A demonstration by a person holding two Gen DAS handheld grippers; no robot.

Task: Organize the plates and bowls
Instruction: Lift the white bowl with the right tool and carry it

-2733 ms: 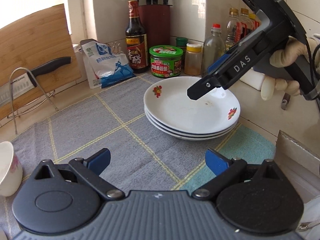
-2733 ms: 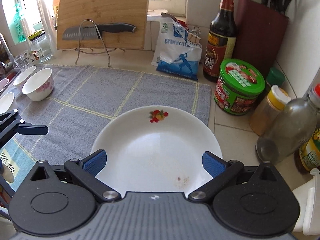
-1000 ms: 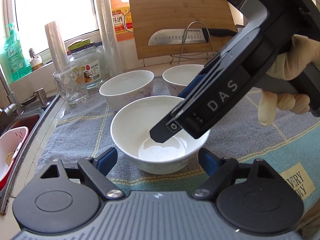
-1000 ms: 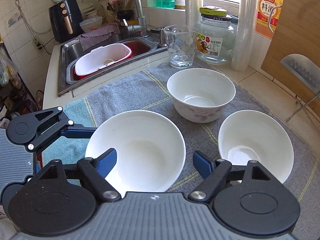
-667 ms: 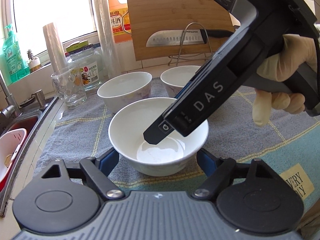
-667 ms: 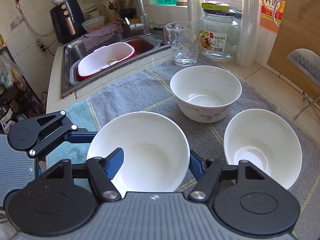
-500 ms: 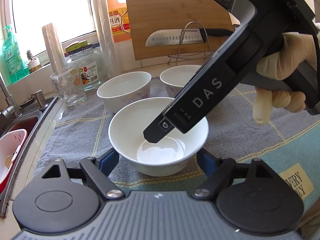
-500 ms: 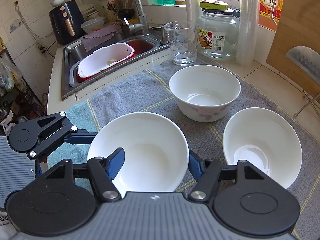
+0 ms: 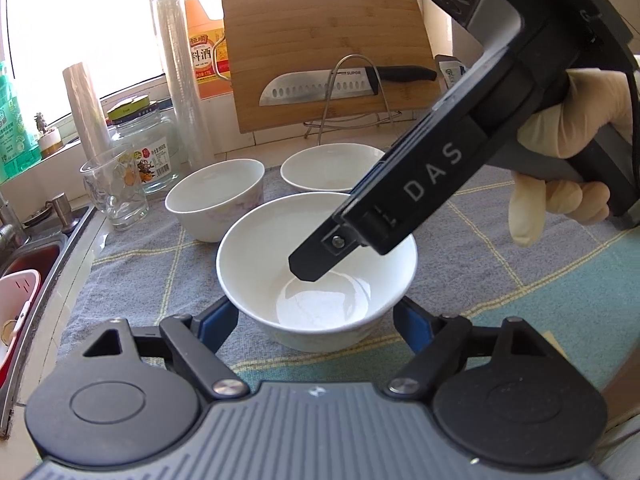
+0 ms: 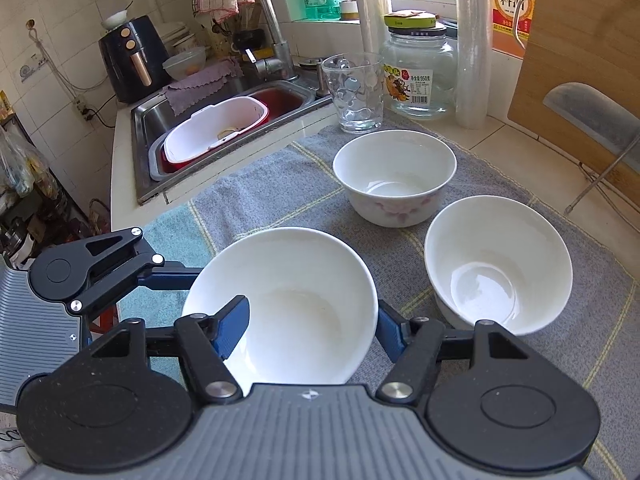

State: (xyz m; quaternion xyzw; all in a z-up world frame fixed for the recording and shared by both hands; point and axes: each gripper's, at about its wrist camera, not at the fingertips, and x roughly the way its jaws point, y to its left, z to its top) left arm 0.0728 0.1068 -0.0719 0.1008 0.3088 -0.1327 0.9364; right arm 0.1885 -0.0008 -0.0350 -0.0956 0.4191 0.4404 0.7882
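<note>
Nearest me, the left gripper (image 9: pixel 316 316) has just been closing with the near bowl (image 9: pixel 256 264) between its jaws. Its 2 blue pads (image 9: pixel 218 322) now sit against the outer wall low on either side, gripping it.

The right gripper (image 10: pixel 312 328), held by a gloved hand (image 9: pixel 568 128), has just been closing on the same bowl. In the right wrist view, 1 pad lies across the near rim on the left and the other sits against the outer wall on the right. I cannot tell whether it actually presses. In the left wrist view, 1 of its fingers reaches down over the bowl's hollow.

The bowl is at the near part of the grey checked cloth (image 9: pixel 132 280). There is bare cloth to its left, up to the counter edge and the sink (image 10: pixel 144 152).

Beyond it stand 2 more bowls: a flowered bowl (image 10: pixel 394 176) and a plain bowl (image 10: pixel 496 256). They are close to each other but apart, and both are clear of the gripped one. The gap between the near bowl and the plain bowl is narrow.

Farther back, a drinking glass (image 10: pixel 356 92) and a glass jar (image 10: pixel 420 72) stand at the cloth's far edge. A cutting board (image 9: pixel 324 40) leans at the wall with a knife (image 9: pixel 320 88) on a wire stand in front of it.
</note>
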